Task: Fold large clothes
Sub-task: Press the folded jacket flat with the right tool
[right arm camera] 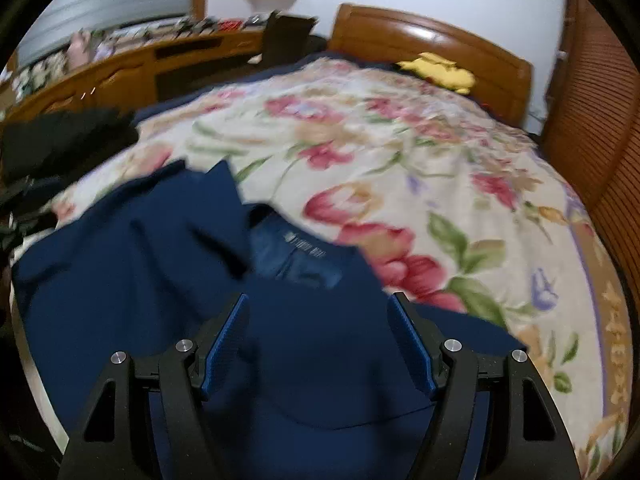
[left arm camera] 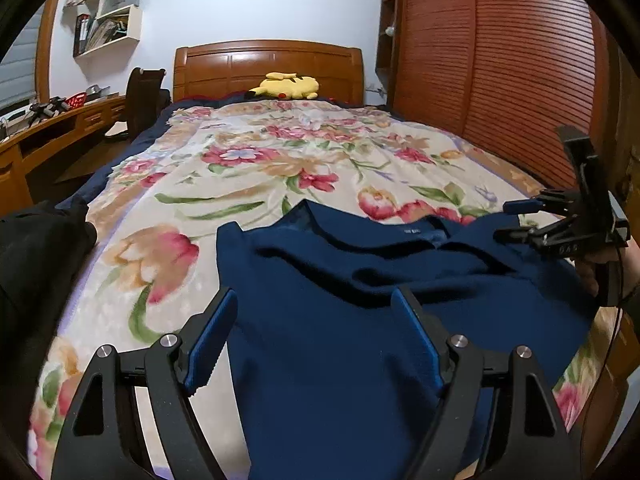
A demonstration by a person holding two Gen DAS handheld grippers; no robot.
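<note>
Left wrist view: your left gripper and right gripper stood wide, empty (released), leaving the navy garment flat on the bed for folding.

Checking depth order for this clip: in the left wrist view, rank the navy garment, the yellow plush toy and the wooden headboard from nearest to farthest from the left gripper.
1. navy garment: lies right under and ahead of the open left gripper.
2. yellow plush toy: at the far end of the bed, on the floral blanket.
3. wooden headboard: just behind the toy, against the wall.
</note>
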